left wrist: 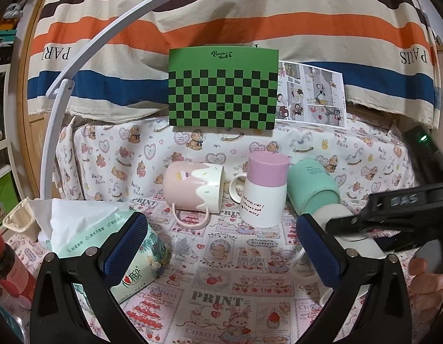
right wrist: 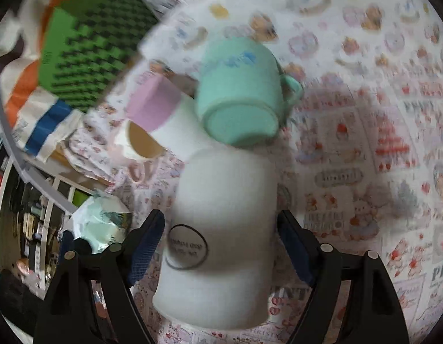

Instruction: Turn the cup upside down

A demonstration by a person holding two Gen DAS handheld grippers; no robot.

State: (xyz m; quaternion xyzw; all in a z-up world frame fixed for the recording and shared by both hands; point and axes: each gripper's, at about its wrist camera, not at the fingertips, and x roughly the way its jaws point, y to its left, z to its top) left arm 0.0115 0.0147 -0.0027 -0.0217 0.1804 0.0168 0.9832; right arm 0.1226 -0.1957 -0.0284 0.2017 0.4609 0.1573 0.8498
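Mid-flip: plain white ceramic cup (right wrist: pixel 218 238) clamped between right gripper (right wrist: pixel 221 246) fingers, base up, not yet set down. Left gripper (left wrist: pixel 218 246) spread, idle.

White cup (right wrist: pixel 221 238): plain, round black-ringed label on its side, mouth down toward the desk (right wrist: pixel 364 172), slightly tilted. Sits between the right gripper's blue-padded fingers (right wrist: pixel 146 246), just in front of the mint cup (right wrist: pixel 241 91). Contact with desk unclear, blurred.
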